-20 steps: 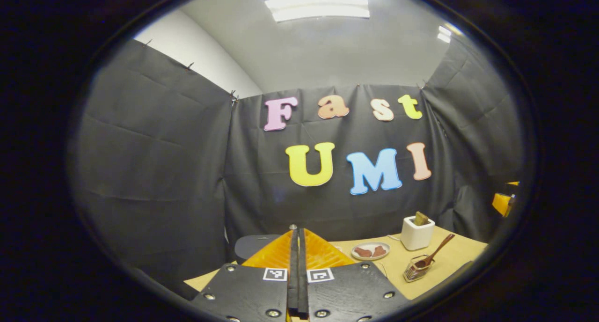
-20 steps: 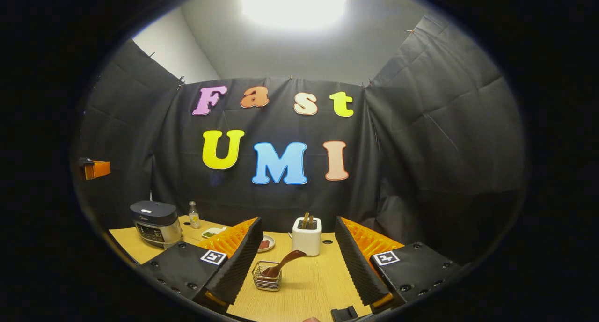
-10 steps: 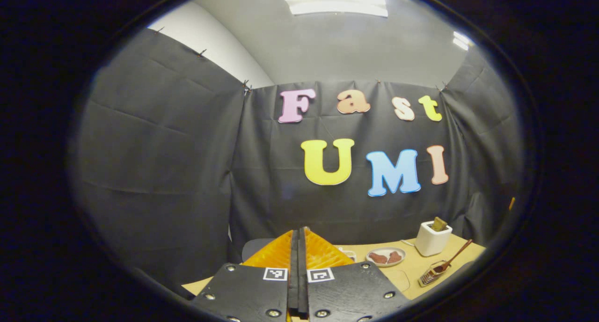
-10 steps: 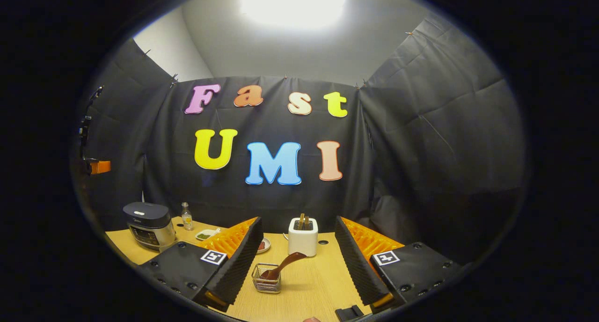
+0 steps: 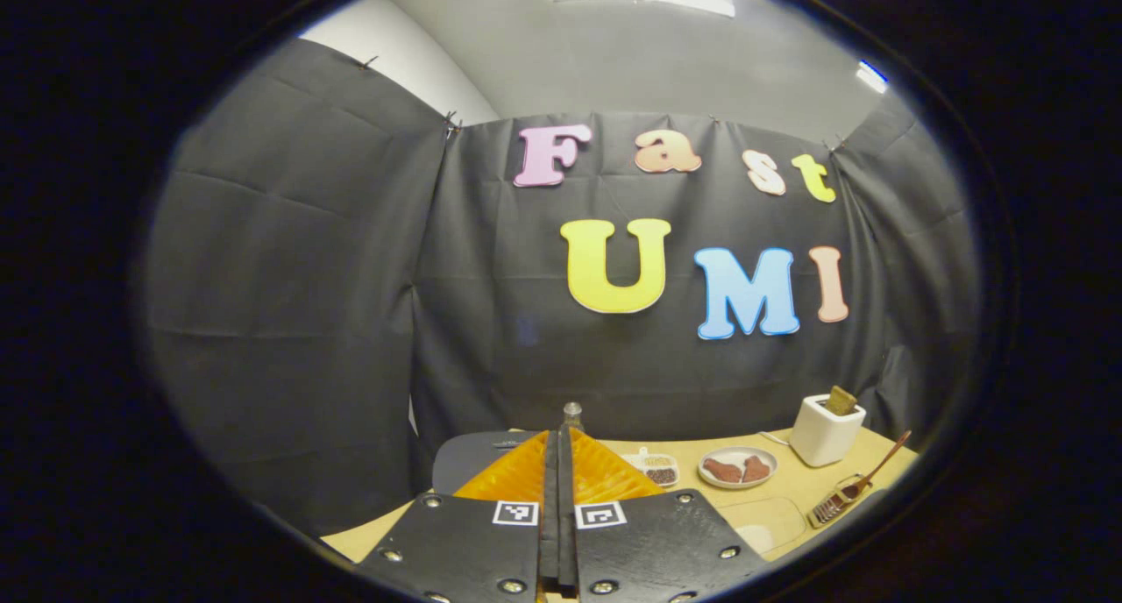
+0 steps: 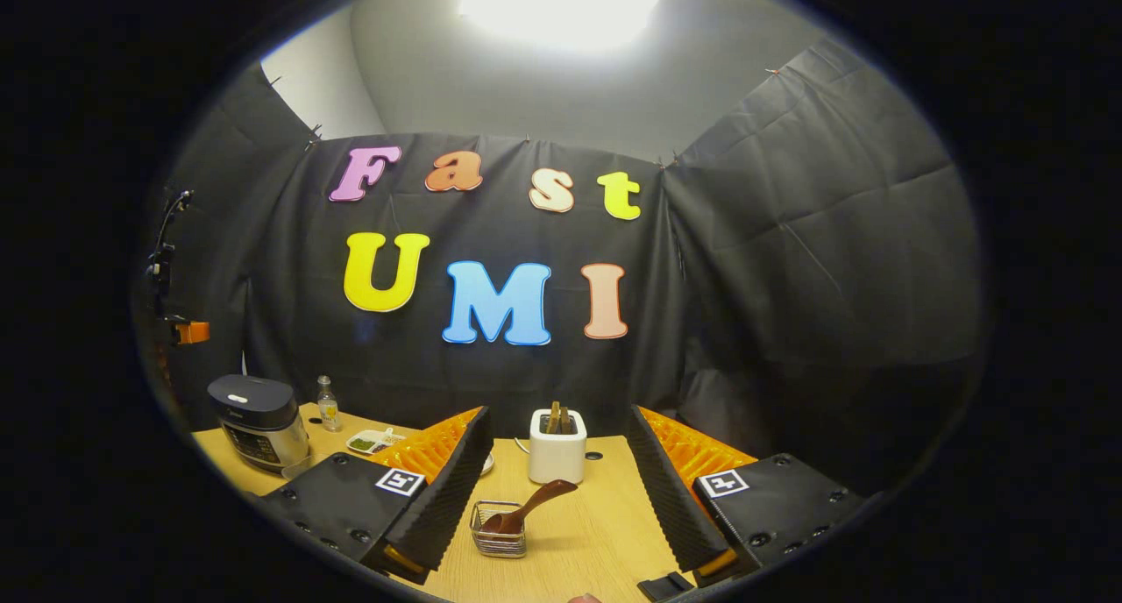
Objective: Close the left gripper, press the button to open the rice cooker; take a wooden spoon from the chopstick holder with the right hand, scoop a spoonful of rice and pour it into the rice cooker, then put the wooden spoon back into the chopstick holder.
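In the left gripper view my left gripper (image 5: 558, 436) is shut, its fingers pressed together with nothing between them. The dark lid of the rice cooker (image 5: 473, 458) shows just behind them. The rice cooker (image 6: 254, 419) stands closed at the table's far left in the right gripper view. My right gripper (image 6: 558, 421) is open and empty, hanging above the table. Between and beyond its fingers a wire chopstick holder (image 6: 498, 529) holds a wooden spoon (image 6: 532, 503) that leans to the right. The same holder (image 5: 834, 503) and spoon (image 5: 879, 470) lie at the far right in the left gripper view.
A white toaster (image 6: 557, 447) stands behind the holder. A small bottle (image 6: 329, 404) and a compartment dish (image 6: 372, 443) sit beside the cooker. A plate with brown pieces (image 5: 736, 467) lies on the wooden table (image 6: 587, 533). Black cloth walls close in on all sides.
The left gripper's view has tipped downward, showing more of the table, dish and cooker lid. The right gripper's view has drifted slightly right. Neither gripper changed state.
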`<state>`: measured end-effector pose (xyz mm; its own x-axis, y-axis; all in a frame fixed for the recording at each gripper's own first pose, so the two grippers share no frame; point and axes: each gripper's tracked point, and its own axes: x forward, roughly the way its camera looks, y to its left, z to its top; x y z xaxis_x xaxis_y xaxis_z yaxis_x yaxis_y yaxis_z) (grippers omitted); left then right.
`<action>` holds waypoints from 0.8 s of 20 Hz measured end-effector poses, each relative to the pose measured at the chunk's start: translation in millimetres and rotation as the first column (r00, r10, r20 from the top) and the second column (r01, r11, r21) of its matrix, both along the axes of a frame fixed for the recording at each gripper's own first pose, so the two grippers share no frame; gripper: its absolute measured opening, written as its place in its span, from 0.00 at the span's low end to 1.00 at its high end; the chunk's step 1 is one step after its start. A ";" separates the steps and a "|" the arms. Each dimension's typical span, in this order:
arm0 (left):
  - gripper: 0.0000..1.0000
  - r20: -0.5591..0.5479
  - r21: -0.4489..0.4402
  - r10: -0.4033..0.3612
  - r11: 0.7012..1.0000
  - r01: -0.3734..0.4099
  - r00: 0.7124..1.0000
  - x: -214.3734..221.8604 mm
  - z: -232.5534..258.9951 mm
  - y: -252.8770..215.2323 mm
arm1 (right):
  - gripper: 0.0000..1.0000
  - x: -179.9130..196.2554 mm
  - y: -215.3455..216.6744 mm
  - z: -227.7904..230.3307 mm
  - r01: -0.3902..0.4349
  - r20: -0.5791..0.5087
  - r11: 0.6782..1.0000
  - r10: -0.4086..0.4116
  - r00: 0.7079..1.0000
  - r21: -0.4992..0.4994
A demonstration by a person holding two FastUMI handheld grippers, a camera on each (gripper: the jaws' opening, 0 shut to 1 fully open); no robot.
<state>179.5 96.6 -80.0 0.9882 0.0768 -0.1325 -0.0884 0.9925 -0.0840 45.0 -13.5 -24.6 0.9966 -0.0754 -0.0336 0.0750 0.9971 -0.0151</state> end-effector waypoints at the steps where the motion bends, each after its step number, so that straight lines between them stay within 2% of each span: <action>1: 0.01 -0.014 -0.007 -0.001 1.000 0.001 1.000 8.3 -9.5 2.6 | 0.96 2.0 1.2 -0.3 0.007 -0.002 1.000 -0.007 1.000 -0.003; 8: 0.01 -0.103 -0.029 -0.008 1.000 0.005 0.995 48.4 -70.2 11.4 | 0.96 17.2 14.2 -5.9 0.035 -0.025 0.999 -0.036 0.999 -0.028; 9: 0.04 -0.118 -0.031 -0.008 1.000 0.004 0.993 52.9 -80.9 11.5 | 0.97 18.4 15.7 -6.9 0.038 -0.028 0.999 -0.039 0.999 -0.031; 10: 0.01 -0.134 -0.036 -0.009 0.999 0.004 0.991 56.9 -90.4 12.5 | 0.98 19.2 17.9 -7.6 0.040 -0.032 0.999 -0.041 0.999 -0.035; 16: 0.00 -0.209 -0.046 -0.012 0.999 0.003 0.978 67.9 -142.0 18.4 | 0.98 23.0 27.9 -10.7 0.046 -0.046 0.997 -0.049 0.998 -0.058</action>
